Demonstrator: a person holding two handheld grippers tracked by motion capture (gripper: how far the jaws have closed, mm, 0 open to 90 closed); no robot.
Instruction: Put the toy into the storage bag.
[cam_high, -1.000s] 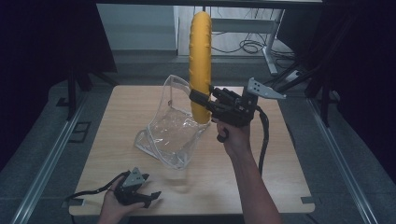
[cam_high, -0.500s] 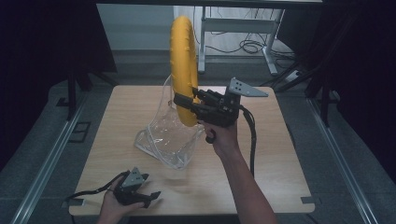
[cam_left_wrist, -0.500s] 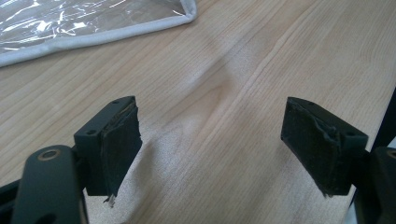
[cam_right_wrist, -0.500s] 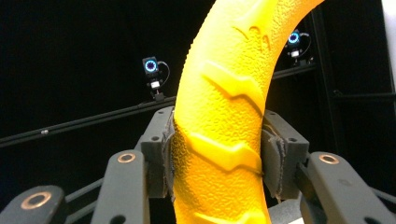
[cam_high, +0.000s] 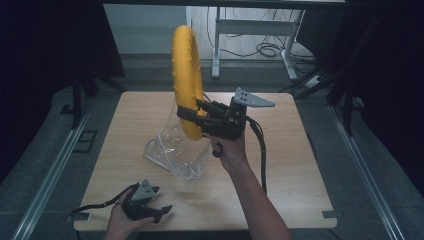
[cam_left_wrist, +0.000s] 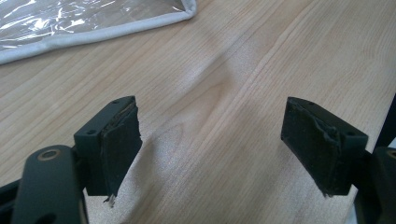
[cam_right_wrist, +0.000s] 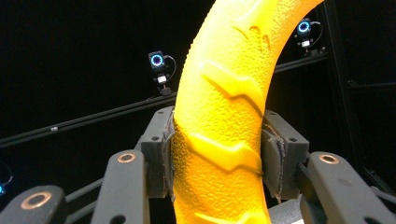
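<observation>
Yellow ring (cam_high: 186, 75), clamped upright in your right gripper (cam_high: 196, 116) above the clear bag (cam_high: 175, 155), likely for lowering inside; your left gripper (cam_high: 159, 212) rests wide open on the table (cam_high: 290, 165), holding nothing.

My right gripper (cam_high: 192, 114) clamps a yellow textured ring (cam_high: 186, 80) upright above the clear plastic bag (cam_high: 177, 155) on the table.

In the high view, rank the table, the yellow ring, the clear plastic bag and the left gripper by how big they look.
1. Table
2. Yellow ring, though held up nearer the camera, so it may look oversized
3. Clear plastic bag, close to the ring; unsure
4. Left gripper
</observation>
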